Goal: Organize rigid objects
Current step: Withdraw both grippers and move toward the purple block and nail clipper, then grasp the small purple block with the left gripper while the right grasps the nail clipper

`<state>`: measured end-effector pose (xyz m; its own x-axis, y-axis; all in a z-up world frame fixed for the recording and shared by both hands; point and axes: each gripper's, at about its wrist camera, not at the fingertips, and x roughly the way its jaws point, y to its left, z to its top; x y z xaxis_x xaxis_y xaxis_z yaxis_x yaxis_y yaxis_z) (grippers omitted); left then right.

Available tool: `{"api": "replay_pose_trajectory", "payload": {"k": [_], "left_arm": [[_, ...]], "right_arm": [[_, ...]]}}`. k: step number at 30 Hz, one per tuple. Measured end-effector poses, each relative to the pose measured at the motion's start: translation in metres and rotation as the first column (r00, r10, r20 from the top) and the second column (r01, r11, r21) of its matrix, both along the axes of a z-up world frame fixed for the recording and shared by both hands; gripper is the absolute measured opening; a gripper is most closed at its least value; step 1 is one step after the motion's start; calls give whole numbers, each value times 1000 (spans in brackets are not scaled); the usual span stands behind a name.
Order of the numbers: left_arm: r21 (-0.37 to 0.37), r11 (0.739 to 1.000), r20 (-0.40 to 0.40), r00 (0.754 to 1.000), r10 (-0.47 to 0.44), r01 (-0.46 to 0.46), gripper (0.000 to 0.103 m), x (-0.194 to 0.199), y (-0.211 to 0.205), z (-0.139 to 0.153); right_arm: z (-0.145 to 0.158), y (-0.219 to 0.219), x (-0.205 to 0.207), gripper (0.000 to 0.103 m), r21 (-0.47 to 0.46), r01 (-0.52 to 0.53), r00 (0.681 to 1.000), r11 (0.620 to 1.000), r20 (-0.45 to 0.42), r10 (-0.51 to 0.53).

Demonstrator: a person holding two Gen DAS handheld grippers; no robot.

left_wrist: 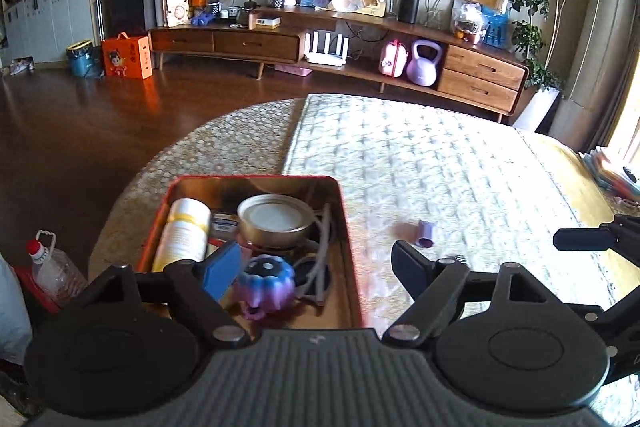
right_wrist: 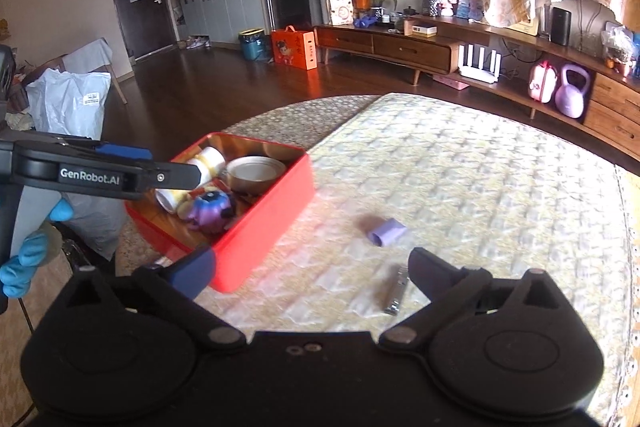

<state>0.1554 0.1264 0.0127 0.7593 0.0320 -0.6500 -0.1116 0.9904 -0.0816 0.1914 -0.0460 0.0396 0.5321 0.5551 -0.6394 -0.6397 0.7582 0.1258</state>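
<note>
Currently, left to right across the table (right_wrist: 460, 163), which carries a pale quilted cloth.

Left edge: red tin box (right_wrist: 256, 227), lid off, sitting partly on the cloth's left border. Contents, seen from the left wrist view: white-and-yellow bottle (left_wrist: 184, 231) lying along the left wall; round tin with a gold rim (left_wrist: 275, 221) toward the far wall; purple-blue pumpkin-shaped toy (left_wrist: 266, 285) near the front; grey cable (left_wrist: 322, 247) looped against the right wall. A small dark jar between the bottle and the round tin is mostly hidden.

Left gripper (left_wrist: 316, 267): hangs over the front part of the box, jaws wide apart, nothing between them. Its blue-padded finger is over the box interior just beside the toy; whether they touch, cannot tell. The other finger is past the box's right wall, above the cloth. In the right wrist view it reaches in from the left over the box, held by a blue-gloved hand (right_wrist: 24, 259).

Middle of cloth: small lilac cap-like piece (right_wrist: 386, 231), lying on its side, well apart from the box.

Nearer the front edge: metal nail clipper (right_wrist: 397, 293), flat on the cloth.

Right gripper (right_wrist: 310, 269): jaws wide apart, empty. The clipper lies just inside its right finger; contact cannot be judged.
</note>
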Motion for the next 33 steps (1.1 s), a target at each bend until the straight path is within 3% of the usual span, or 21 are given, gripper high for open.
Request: {"api": "replay_pose_trajectory", "payload": {"k": [16,23,28,33], "left_arm": [[-48,997,-48,997,-62,60,82,61,-61,-22],[-11,997,-69,994,-82,81,82,94,-83,-36],[-18,994,-95,990,-109,108,82,118,-94,-46],[-50,993,-125,985,-116,110,82,137,-98,-61]], "right_arm": [[-33,-34,17,101,-9,76,997,997,-29,-76],[-48,-34,24,99,-20,88,996,996,-30,-89],[-58,-34,31,89,-35,112,993,993,-30,-113],[-68,-31,39,85,-39,106,993,994,-46,-107]]}}
